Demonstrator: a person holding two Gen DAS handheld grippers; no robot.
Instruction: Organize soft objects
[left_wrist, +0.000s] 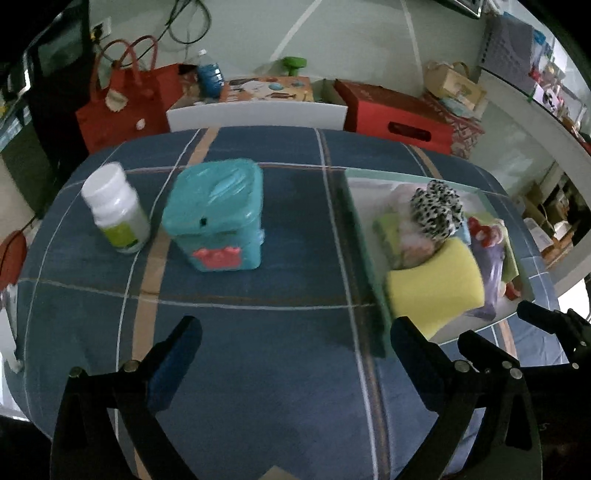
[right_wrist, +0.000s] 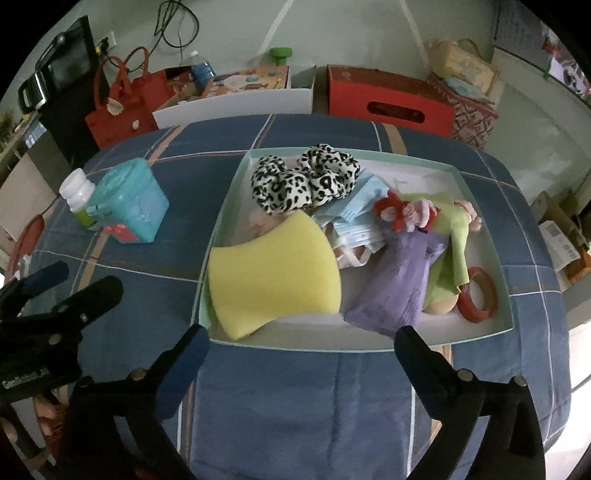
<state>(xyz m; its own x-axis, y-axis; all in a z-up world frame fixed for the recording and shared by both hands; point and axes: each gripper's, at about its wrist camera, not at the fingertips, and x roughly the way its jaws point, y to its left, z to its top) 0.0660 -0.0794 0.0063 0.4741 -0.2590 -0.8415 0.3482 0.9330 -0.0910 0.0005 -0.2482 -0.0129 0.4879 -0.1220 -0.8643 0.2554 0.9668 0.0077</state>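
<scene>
A pale green tray (right_wrist: 484, 334) on the blue plaid cloth holds soft things: a yellow sponge (right_wrist: 273, 275), leopard-print scrunchies (right_wrist: 306, 179), a purple cloth (right_wrist: 395, 284), a light blue face mask (right_wrist: 354, 218), a green cloth (right_wrist: 452, 236), a small doll (right_wrist: 399, 212) and a red ring (right_wrist: 478, 290). My right gripper (right_wrist: 301, 345) is open and empty just in front of the tray's near rim. My left gripper (left_wrist: 295, 332) is open and empty over bare cloth, left of the tray (left_wrist: 364, 236). The sponge (left_wrist: 436, 288) shows there too.
A teal lidded box (left_wrist: 218, 216) and a white pill bottle (left_wrist: 116, 208) stand on the cloth left of the tray. Beyond the table's far edge are a white chair back (left_wrist: 258, 116), a red bag (left_wrist: 125, 107) and a red box (left_wrist: 399, 114).
</scene>
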